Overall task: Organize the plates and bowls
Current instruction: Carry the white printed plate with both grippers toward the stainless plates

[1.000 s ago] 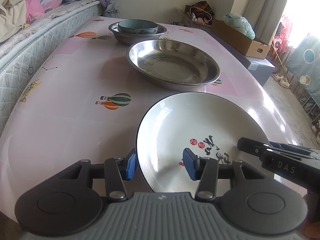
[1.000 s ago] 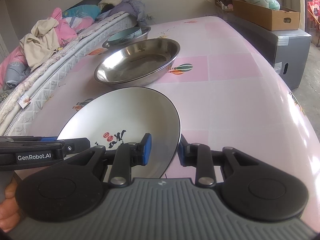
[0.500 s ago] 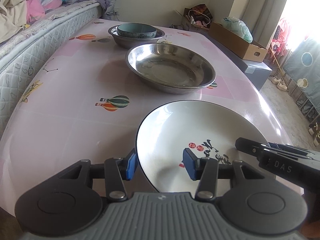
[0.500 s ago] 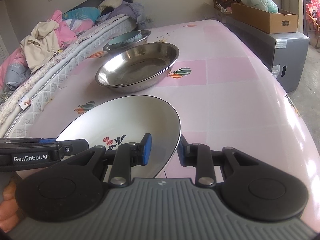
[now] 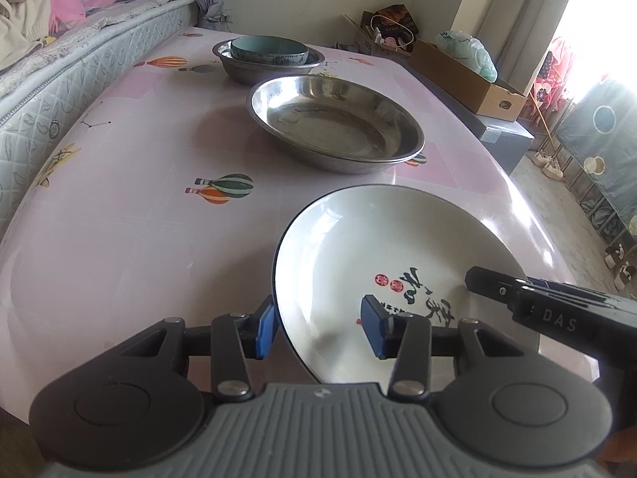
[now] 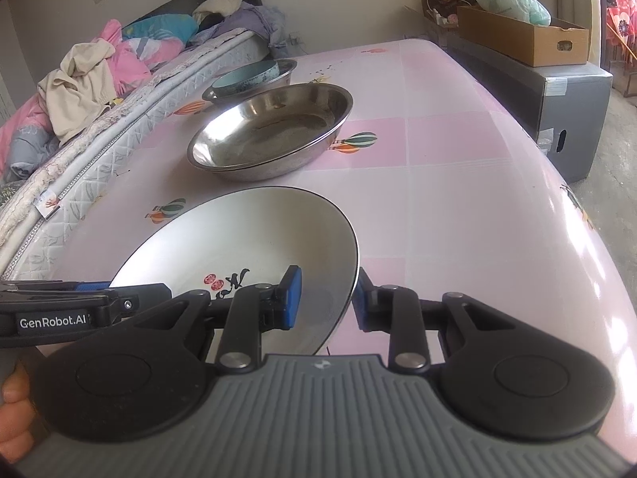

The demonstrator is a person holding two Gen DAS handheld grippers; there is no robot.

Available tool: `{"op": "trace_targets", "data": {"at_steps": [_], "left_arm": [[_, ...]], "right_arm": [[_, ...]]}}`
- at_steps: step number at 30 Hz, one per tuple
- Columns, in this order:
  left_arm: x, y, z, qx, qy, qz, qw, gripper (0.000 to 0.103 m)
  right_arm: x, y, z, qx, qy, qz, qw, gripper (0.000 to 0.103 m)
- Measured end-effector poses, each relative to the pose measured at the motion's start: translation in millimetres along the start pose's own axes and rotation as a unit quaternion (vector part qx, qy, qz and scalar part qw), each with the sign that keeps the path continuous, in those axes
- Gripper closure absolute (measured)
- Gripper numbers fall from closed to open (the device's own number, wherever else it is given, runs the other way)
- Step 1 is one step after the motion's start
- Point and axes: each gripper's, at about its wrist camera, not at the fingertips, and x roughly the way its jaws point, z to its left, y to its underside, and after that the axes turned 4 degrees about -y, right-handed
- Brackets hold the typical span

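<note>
Two grippers at one white plate (image 5: 398,247), near edge of pink table (image 5: 139,219). Right gripper (image 6: 326,302) clamped on the plate's rim, one pad inside, one outside; seen from the left wrist view at 4 o'clock of the plate. Left gripper (image 5: 318,330) at the 8 o'clock rim, jaws just closing in, rim between them: outer pad against the rim, inner pad clear of the glaze, so no grip. Red seals and black brush script on the plate's face. At 12 o'clock from the plate, apart from it, wide steel pan (image 5: 334,127). Beyond, toward 11 o'clock, smaller steel bowl (image 5: 247,71) with teal bowl (image 5: 270,49) nested inside. Mattress (image 5: 59,79) along the table at 9 o'clock.
</note>
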Motion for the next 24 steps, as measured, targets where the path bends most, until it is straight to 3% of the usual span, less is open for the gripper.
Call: {"op": "trace_targets", "data": {"at_steps": [7,24], "left_arm": [[6.6,-4.4,10.4,-0.003,0.006,0.009,0.9999,0.078],[14.2,-14.1,27.6,-0.061,0.046,0.036,0.9964,0.080]], "right_arm": [[5.1,3.2,-12.8,0.023,-0.008,0.003,1.000,0.081],[12.2,5.1,-17.0,0.026,-0.025,-0.013,0.999,0.081]]}}
